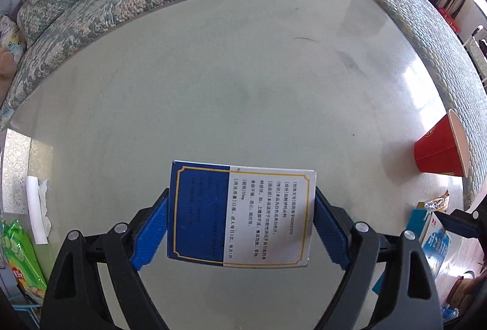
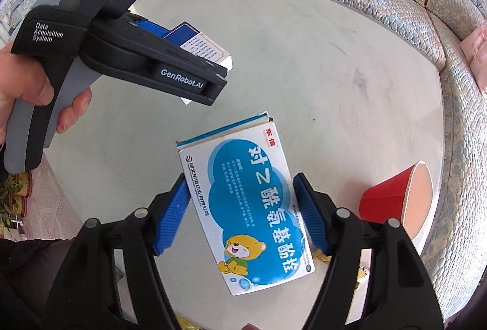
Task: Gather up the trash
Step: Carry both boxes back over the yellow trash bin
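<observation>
Left gripper (image 1: 240, 226) clamps a blue-white box (image 1: 240, 213); right gripper (image 2: 243, 214) clamps a bear-printed box (image 2: 246, 208), text unreadable.

2 medicine boxes (image 1: 240, 214) (image 2: 246, 208), 1 red paper cup (image 1: 441, 150), 1 tissue (image 1: 38, 208).

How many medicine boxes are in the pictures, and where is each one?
2. The blue and white box is held in the left gripper above the table. The box with the bear is held in the right gripper. More may be hidden.
</observation>
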The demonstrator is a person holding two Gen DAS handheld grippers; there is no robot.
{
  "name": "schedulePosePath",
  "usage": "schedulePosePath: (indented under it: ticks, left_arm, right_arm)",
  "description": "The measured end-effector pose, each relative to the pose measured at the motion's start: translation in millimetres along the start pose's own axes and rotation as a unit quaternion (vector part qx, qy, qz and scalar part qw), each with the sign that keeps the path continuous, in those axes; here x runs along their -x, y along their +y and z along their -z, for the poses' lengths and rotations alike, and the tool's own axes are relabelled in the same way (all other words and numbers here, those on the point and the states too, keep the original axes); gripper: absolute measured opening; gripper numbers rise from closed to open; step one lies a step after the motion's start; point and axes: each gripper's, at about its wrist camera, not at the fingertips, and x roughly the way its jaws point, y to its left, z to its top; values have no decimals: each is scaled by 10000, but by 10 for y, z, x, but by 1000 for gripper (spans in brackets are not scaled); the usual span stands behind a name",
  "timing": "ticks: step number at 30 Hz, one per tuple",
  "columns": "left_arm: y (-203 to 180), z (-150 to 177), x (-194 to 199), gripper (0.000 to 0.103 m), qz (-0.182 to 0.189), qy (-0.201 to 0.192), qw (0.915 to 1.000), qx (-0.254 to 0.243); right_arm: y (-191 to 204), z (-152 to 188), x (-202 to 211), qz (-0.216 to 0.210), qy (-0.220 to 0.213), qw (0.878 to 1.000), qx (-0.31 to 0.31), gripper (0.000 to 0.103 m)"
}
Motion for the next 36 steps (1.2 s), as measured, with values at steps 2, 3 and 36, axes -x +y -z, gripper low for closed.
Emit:
schedulePosePath:
  ticks: [2, 3, 36]
  left_arm:
    - [26, 68, 22, 84, -78, 33, 9999, 125]
    - [39, 103, 40, 84, -138, 13, 9997, 181]
    - [100, 1459, 465, 84, -400, -471, 9937, 935]
  right_arm:
    - [6, 47, 22, 60, 43, 9999, -153, 68]
    - [5, 64, 33, 99, 53, 9997, -230, 68]
    - [281, 685, 121, -306, -307, 9963, -746, 68]
